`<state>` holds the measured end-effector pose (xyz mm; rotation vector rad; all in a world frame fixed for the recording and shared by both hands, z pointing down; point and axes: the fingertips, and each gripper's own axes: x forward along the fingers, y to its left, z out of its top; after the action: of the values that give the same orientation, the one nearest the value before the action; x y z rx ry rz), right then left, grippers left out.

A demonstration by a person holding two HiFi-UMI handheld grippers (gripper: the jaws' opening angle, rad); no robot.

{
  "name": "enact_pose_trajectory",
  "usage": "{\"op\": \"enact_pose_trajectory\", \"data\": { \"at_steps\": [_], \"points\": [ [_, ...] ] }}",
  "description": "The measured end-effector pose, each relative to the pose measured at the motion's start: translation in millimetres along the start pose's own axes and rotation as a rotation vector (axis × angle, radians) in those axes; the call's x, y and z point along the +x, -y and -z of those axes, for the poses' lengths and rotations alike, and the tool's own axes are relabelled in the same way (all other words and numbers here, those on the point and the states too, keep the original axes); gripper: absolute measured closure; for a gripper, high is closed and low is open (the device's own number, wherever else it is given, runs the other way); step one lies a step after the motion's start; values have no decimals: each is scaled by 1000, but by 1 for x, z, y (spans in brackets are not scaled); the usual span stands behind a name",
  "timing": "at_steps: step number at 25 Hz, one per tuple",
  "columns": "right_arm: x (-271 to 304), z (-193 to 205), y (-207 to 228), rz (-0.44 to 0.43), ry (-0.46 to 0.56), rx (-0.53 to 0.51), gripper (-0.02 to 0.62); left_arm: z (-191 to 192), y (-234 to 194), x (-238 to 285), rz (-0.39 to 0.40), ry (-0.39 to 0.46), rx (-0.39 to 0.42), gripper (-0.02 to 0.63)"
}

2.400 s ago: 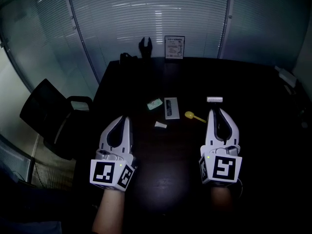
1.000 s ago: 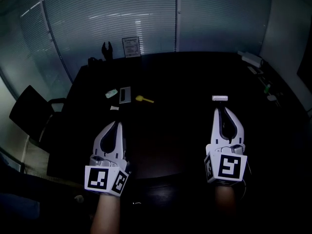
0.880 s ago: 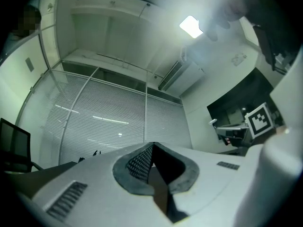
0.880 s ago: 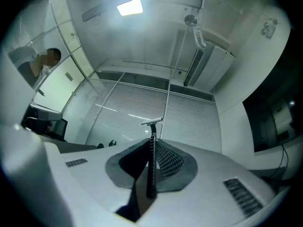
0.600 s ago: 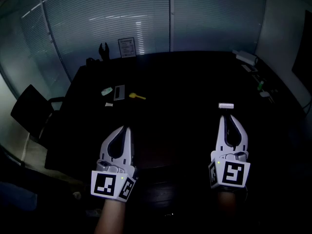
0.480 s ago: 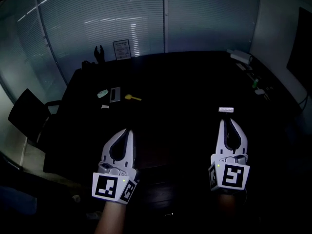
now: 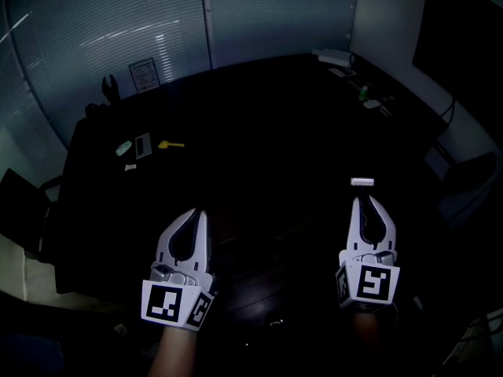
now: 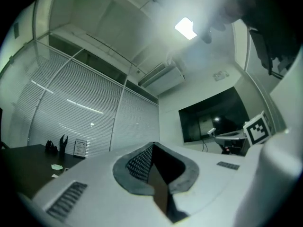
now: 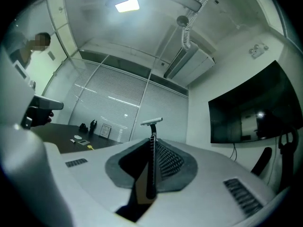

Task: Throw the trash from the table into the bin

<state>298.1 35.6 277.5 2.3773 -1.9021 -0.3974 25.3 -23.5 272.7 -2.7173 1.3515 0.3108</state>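
No print is legible, the framed notice (image 7: pixel 145 75) at upper left being too small, while on the dark worktop (image 7: pixel 259 132) before slatted blinds (image 7: pixel 102 30) loose trash (image 7: pixel 142 144) lies far left, the right claw (image 7: pixel 367 200) at lower right clamps a razor (image 7: pixel 362 182), and the left claw (image 7: pixel 198 213) is clenched empty.

On the bench (image 7: pixel 259 124), a packet (image 7: pixel 123 147), a card (image 7: pixel 142 144), a spoon (image 7: pixel 170 144) and a scrap (image 7: pixel 130 166) cluster at the frame's upper left, well apart from both tools. The left tool (image 7: pixel 200 212) sits lower left and the right tool (image 7: pixel 365 200) lower right, with a razor (image 7: pixel 362 182) sticking out beyond its tips.
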Motion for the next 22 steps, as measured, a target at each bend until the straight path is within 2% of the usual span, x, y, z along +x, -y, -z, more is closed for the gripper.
{"op": "enact_pose_trajectory", "data": {
  "at_steps": [5, 11, 18, 22],
  "points": [
    [-26, 21, 32, 46, -29, -11, 545, 2, 30, 2, 40, 1, -3, 606],
    [-34, 68, 74, 21, -81, -4, 545, 12, 72, 19, 44, -14, 9, 606],
    [-28, 163, 130, -58, -208, 19, 545, 33, 129, 46, -38, -26, 33, 606],
    [-21, 239, 146, -94, -360, 69, 545, 50, 157, 60, -80, -45, 42, 606]
  ]
}}
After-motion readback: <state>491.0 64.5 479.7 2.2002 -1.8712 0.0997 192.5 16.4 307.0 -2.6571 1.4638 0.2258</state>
